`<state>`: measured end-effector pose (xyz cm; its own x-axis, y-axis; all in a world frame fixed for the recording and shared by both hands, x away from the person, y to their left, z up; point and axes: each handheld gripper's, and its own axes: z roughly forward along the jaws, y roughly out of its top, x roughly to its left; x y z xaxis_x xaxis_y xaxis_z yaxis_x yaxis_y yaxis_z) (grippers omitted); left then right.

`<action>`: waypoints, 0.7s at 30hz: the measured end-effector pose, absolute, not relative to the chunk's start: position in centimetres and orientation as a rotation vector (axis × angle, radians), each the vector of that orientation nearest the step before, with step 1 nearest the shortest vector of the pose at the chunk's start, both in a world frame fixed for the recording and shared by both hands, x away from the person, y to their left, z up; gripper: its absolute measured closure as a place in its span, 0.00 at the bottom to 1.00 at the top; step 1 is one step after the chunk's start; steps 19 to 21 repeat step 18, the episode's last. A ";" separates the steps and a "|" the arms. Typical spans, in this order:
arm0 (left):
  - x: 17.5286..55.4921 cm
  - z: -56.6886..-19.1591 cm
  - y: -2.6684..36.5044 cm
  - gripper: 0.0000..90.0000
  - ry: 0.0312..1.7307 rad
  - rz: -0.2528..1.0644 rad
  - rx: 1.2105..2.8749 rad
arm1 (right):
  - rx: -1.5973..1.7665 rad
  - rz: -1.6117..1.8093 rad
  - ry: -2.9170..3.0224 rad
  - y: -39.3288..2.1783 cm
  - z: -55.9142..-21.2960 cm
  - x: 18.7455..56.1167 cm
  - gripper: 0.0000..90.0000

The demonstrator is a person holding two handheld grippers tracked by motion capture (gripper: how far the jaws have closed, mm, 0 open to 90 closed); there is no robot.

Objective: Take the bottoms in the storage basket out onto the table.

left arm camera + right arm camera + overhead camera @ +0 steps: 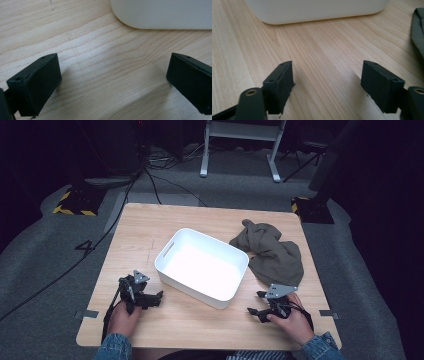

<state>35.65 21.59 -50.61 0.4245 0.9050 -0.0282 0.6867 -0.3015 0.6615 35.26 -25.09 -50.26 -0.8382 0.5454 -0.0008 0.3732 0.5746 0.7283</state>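
While both claws rest low on the worktop [150, 220], each stands wide with nothing between its jaws: the left claw [156, 298] lies just beside the near-left wall of the bin [172, 270], the right claw [256, 303] near its near-right corner, with the cloth [272, 251] just beyond it. That cloth lies crumpled in a heap to the right of the bin, its left edge close to the bin's rim, touching or not I cannot tell. It looks soft, light and limp, so it should bunch and trail when lifted; a pinch on a raised fold near the top would likely hold best. The bin is white, stiff, empty, and its wall stands between cloth and left claw, so the right one has the clear reach
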 end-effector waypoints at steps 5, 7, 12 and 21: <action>35.7 -50.6 21.6 0.00 1.339 0.472 2.082 | 0.744 1.114 2.591 -24.7 -50.6 35.3 0.10; 35.7 -50.6 21.6 0.00 1.339 0.472 2.082 | 0.730 1.109 2.602 -24.5 -50.6 35.2 0.07; 35.7 -50.6 21.6 0.00 1.338 0.473 2.083 | 0.717 1.089 2.626 -24.3 -50.7 35.3 0.00; 35.7 -50.6 21.6 0.00 1.338 0.474 2.083 | 0.717 1.090 2.626 -24.3 -50.7 35.3 0.00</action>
